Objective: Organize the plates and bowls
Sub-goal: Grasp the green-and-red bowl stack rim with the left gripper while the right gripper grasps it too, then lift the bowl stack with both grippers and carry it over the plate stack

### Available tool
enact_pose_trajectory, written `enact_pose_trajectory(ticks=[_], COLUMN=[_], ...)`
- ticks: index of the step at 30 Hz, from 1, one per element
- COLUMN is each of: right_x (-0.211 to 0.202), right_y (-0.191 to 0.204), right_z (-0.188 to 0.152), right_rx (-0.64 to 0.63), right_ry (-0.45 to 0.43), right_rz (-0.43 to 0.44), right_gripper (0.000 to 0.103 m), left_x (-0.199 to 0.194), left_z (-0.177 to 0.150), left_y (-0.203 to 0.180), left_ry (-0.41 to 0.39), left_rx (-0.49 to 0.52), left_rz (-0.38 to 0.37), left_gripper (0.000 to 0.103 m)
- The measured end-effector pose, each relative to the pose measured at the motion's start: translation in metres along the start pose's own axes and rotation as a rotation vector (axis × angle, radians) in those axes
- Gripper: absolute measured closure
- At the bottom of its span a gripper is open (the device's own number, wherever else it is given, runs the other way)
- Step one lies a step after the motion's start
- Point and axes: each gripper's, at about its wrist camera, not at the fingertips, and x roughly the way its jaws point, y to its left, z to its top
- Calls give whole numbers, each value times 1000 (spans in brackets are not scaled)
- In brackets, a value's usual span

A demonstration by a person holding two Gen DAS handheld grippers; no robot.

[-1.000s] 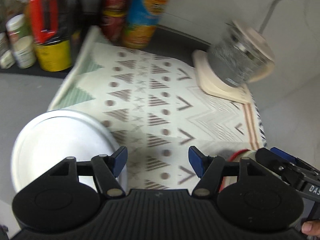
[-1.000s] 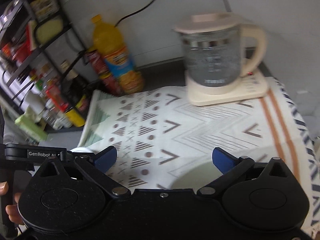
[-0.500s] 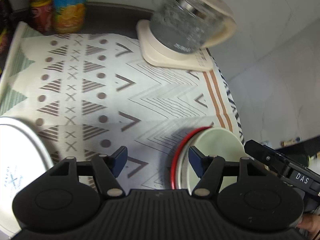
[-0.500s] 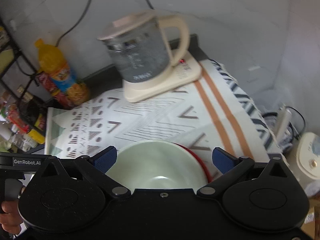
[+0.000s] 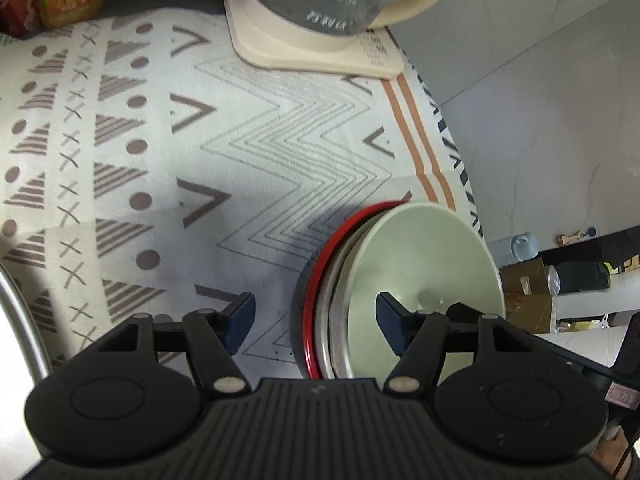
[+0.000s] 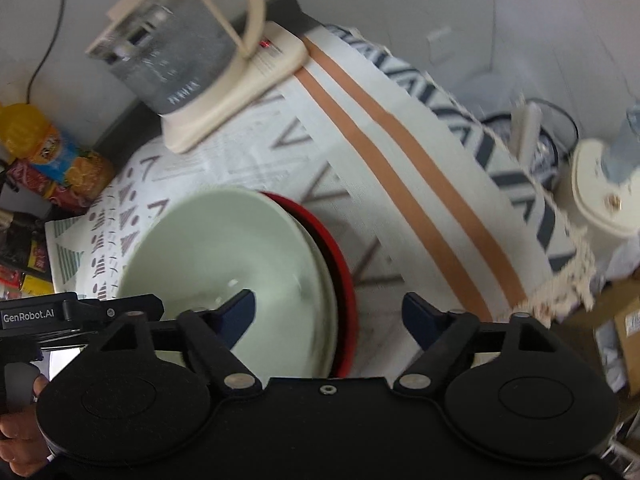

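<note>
Two grippers, both spread wide, nothing held; left gripper [image 5: 316,314] and right gripper [image 6: 328,314] straddle opposite rims of a pale green bowl [image 6: 224,264]; bowl nests in a red-rimmed plate [image 5: 310,300] on the patterned cloth [image 5: 240,152]; kettle [image 6: 168,56] stands behind, well apart.

- A pale green, glossy round bowl [image 6: 224,264] sits upright on top of a stack, empty.
- Beneath it lies a grey-rimmed dish [image 5: 338,312].
- A red-rimmed round plate [image 5: 310,312] forms the bottom of the stack.
- A white plate with a metallic rim [image 5: 16,320] lies flat, well apart from the stack.
</note>
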Motion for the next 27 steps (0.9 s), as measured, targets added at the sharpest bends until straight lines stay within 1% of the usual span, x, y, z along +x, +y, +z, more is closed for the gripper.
enact_pose_trajectory(ticks=[5,11,13,16,17,18,19,20,22,27], right_x=[4,12,15,19,20,20,21,22,22,22], right_y=[-6,-10,-11,-11,-10,-9,-8,-7,-4,3], right_z=[-7,-12,-13,-14,-14,-14,-14,-14,-14,-13], right_rx=[29,42,44,40,39,39,36,35,20,-16], right_ry=[23,46,56,61,61,61,63,64,61,63], right_rz=[-12,-19,-14,-2,2,10,20,35,32,28], right_gripper=[38,43,49,53,57,60,66,70,70,70], left_x=[12,22,28,34,35,35,35,35,34,30], left_z=[-2,-3,-3,-5,-6,-7,-7,-8,-9,-11], left_y=[1,-2,-1,1,1,1,2,2,4,5], left_ry=[28,43,55,72,76,81,76,73,71,71], left_rx=[-11,-10,-19,-18,-21,-25,-24,-23,-33,-34], left_rz=[-3,2,11,13,7,4,8,12,5,14], left_gripper=[42,48,52,63,69,72,73,75,76,76])
